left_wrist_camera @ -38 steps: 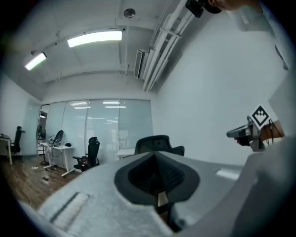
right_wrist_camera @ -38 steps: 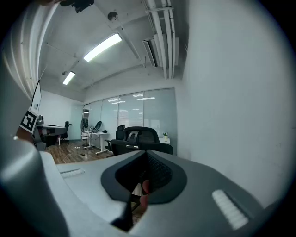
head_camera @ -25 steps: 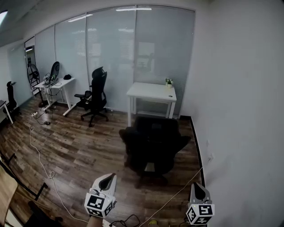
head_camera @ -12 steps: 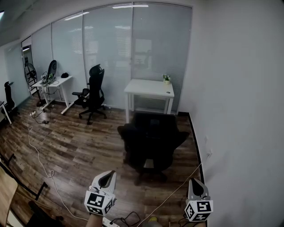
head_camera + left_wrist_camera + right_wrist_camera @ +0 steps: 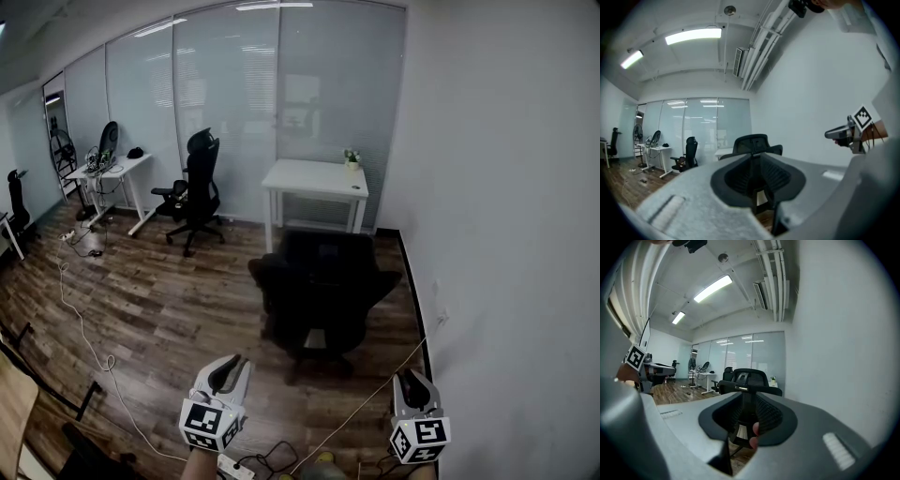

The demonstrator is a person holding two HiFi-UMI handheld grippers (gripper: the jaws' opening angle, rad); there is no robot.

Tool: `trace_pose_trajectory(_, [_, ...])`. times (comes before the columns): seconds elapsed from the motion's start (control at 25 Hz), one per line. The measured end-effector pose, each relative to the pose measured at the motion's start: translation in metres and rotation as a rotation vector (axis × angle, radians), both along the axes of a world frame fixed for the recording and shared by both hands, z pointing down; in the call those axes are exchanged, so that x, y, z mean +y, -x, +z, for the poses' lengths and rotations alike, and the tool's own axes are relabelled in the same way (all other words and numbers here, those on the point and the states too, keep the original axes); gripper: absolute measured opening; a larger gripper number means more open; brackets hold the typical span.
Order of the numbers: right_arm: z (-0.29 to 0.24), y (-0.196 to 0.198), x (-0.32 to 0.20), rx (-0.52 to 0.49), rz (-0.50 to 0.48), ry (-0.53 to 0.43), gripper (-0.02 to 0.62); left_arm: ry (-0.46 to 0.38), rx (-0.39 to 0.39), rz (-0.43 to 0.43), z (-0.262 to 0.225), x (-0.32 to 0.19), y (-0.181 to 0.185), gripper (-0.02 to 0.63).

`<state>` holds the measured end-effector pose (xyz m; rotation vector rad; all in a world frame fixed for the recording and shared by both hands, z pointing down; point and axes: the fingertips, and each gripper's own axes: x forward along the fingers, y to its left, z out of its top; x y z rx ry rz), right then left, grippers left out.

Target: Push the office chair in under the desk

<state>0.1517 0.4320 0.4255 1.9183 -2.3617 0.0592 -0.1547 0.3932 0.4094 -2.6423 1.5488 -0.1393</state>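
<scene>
A black office chair [image 5: 323,291] stands on the wood floor with its back toward me, in front of a white desk [image 5: 317,178] set against the glass wall. The chair is pulled out from the desk. My left gripper [image 5: 228,369] and right gripper [image 5: 412,382] hover low in the head view, well short of the chair and touching nothing. Both sets of jaws are opening and hold nothing. The chair [image 5: 752,145] shows through the gap of the left gripper [image 5: 757,187]. The right gripper view frames the chair [image 5: 747,380] between the jaws of the right gripper [image 5: 745,427].
A small plant [image 5: 352,159] sits on the desk. A second black chair [image 5: 197,187] and another white desk [image 5: 108,173] stand at the left. Cables [image 5: 84,328] trail over the floor, with a power strip [image 5: 234,466] near my feet. A white wall [image 5: 506,234] closes the right side.
Both grippers' jaws have parted slightly from shut. The view has shifted a little, so the chair and the desk sit slightly higher in the frame.
</scene>
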Motion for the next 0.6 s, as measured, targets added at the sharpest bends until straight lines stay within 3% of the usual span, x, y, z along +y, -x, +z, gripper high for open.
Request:
trace_pose_trajectory(0.2, [0.007, 0.003, -0.001, 0.004, -0.021, 0.016, 0.124, 0.014, -0.001, 0.012, 0.006, -0.002, -0.002, 0.1])
trace_pose_trajectory(0.6, [0.012, 0.0, -0.018, 0.022, -0.036, 0.03, 0.132, 0.033, -0.004, 0.019, 0.013, -0.017, -0.008, 0.117])
